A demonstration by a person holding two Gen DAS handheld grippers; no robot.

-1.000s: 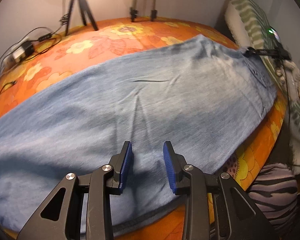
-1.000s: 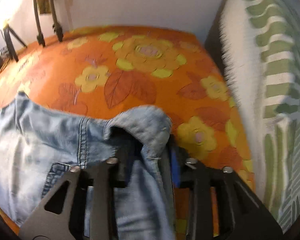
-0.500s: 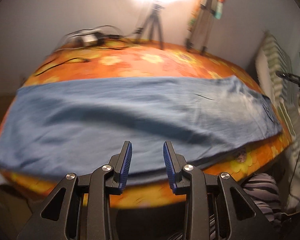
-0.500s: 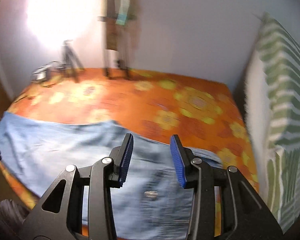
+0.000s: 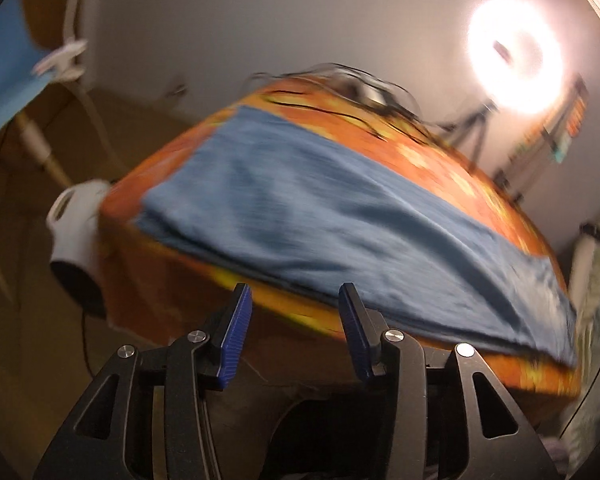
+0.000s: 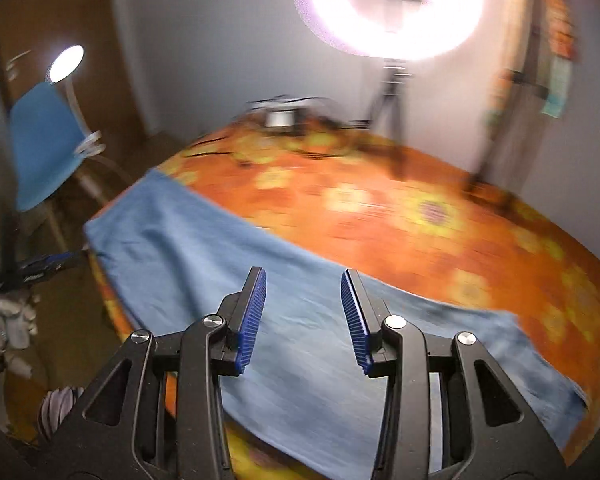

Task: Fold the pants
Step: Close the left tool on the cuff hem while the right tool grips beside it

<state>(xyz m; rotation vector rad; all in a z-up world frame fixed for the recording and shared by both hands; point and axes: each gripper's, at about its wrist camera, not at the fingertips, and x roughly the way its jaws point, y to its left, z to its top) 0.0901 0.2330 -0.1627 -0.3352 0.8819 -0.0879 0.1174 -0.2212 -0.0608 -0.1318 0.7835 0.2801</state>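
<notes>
The light blue denim pants (image 5: 340,224) lie flat in one long strip along the near edge of the orange flowered bed (image 5: 440,168). They also show in the right wrist view (image 6: 308,320). My left gripper (image 5: 294,320) is open and empty, held off the bed's near edge, below the pants. My right gripper (image 6: 303,312) is open and empty, held above the middle of the pants without touching them. Both views are blurred by motion.
A bright ring light on a tripod (image 6: 392,12) stands behind the bed, with cables and a small box (image 6: 284,116) on the far side. A blue chair (image 6: 44,144) and a lamp (image 6: 66,62) stand at the left. A white object (image 5: 76,232) sits by the bed's corner.
My right gripper has let go of the waistband and lifted away. Both grippers have pulled back from the pants and swung to the left. The pants now lie flat.
</notes>
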